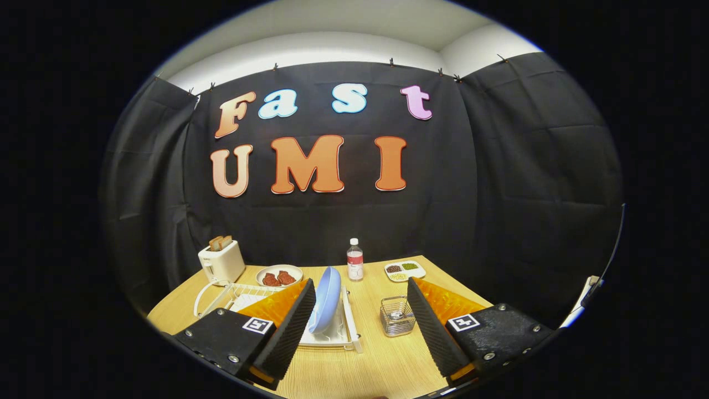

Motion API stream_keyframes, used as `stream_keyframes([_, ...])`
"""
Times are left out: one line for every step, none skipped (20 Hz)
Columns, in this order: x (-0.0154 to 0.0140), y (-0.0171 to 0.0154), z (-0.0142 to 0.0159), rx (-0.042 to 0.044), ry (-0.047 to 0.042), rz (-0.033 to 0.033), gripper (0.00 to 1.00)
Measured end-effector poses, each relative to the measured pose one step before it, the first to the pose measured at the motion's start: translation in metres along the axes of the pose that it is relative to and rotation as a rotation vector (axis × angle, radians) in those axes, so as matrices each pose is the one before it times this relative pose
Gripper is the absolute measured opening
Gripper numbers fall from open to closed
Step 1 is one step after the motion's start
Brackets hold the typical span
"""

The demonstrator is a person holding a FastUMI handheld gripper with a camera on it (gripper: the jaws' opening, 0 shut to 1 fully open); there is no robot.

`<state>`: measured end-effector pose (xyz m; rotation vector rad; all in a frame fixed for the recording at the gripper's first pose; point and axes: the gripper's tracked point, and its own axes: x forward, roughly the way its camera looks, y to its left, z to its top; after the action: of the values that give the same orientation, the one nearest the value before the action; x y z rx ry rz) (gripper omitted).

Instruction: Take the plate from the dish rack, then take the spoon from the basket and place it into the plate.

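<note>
We're looking out along the hand-held gripper (357, 327), and its two fingers are spread wide apart with nothing between them but bare wood of the table (376, 360). Nothing is being pinched.

Just inside the left finger we've got the blue plate (325, 299), standing on edge in the white dish rack (350, 327). The rack sits on the table partly behind that left finger, and the plate's rim rises just beside the finger's tip. We can't tell whether finger and plate touch.

Over by the right finger, there's the small wire basket (397, 317), just beside the finger's inner face, with the spoon (396, 315) lying inside it, its bowl showing through the mesh. Basket and rack are apart, with open tabletop between them.

Further back, beyond the fingers, we see a white toaster (221, 261) with two slices of bread sticking up, its cord trailing toward the rack. Next to it a plate of reddish food (279, 275), then an upright bottle (355, 259) with a white cap, and a small divided tray (405, 270) holding dark and green bits.
</note>
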<state>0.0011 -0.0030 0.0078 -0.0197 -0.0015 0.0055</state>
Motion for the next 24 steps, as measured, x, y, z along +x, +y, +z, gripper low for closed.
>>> stream_keyframes([0.00093,0.00214,-0.00028,-0.00493,0.00086,0.00442,0.99])
stream_keyframes([0.00156,-0.00004,0.00017,-0.00545,-0.00181,0.00129,0.99])
stream_keyframes([0.00102,0.00149,-0.00086,-0.00386,0.00119,0.00321,0.99])
stream_keyframes([0.00149,0.00282,-0.00209,0.00055,0.00507,0.00528,0.99])
stream_keyframes([0.00147,0.00387,-0.00144,0.00268,0.00360,0.00877,0.99])
stream_keyframes([0.00144,0.00399,-0.00150,0.00227,0.00285,0.00924,0.99])
stream_keyframes([0.00383,0.00507,-0.00257,0.00107,0.00551,0.00908,0.99])
stream_keyframes([0.00335,0.00389,-0.00315,-0.00126,0.00815,0.00947,0.99])
stream_keyframes([0.00379,0.00455,-0.00287,-0.00435,0.00989,0.00809,0.99])
stream_keyframes([0.00436,0.00384,-0.00291,-0.00657,0.00809,0.00734,0.99])
stream_keyframes([0.00543,0.00389,-0.00178,-0.00770,0.00736,0.00605,0.99])
stream_keyframes([0.00447,0.00303,-0.00247,-0.00607,0.01003,0.00399,0.99])
stream_keyframes([0.00656,0.00253,-0.00313,-0.00454,0.01107,0.00394,0.99])
stream_keyframes([0.00620,0.00196,-0.00340,-0.00348,0.01380,-0.00036,0.99])
stream_keyframes([0.00801,0.00173,-0.00439,-0.00213,0.01472,0.00169,0.99])
stream_keyframes([0.00806,0.00202,-0.00520,-0.00037,0.01965,0.00126,0.99])
stream_keyframes([0.00883,0.00230,-0.00477,0.00204,0.02007,0.00429,0.99])
stream_keyframes([0.00929,0.00159,-0.00418,0.00234,0.02139,-0.00155,0.99])
stream_keyframes([0.00951,-0.00007,-0.00431,-0.00176,0.01968,-0.00858,0.99])
stream_keyframes([0.00947,-0.00006,-0.00445,-0.00925,0.02092,-0.01015,0.99])
stream_keyframes([0.01012,-0.00015,-0.00433,-0.01262,0.01611,-0.01125,0.99])
stream_keyframes([0.01017,0.00030,-0.00184,-0.01011,0.01541,-0.00623,0.99])
stream_keyframes([0.01087,0.00152,-0.00318,-0.00653,0.01855,-0.00217,0.99])
stream_keyframes([0.00981,0.00168,-0.00317,-0.00181,0.01931,0.00137,0.99])
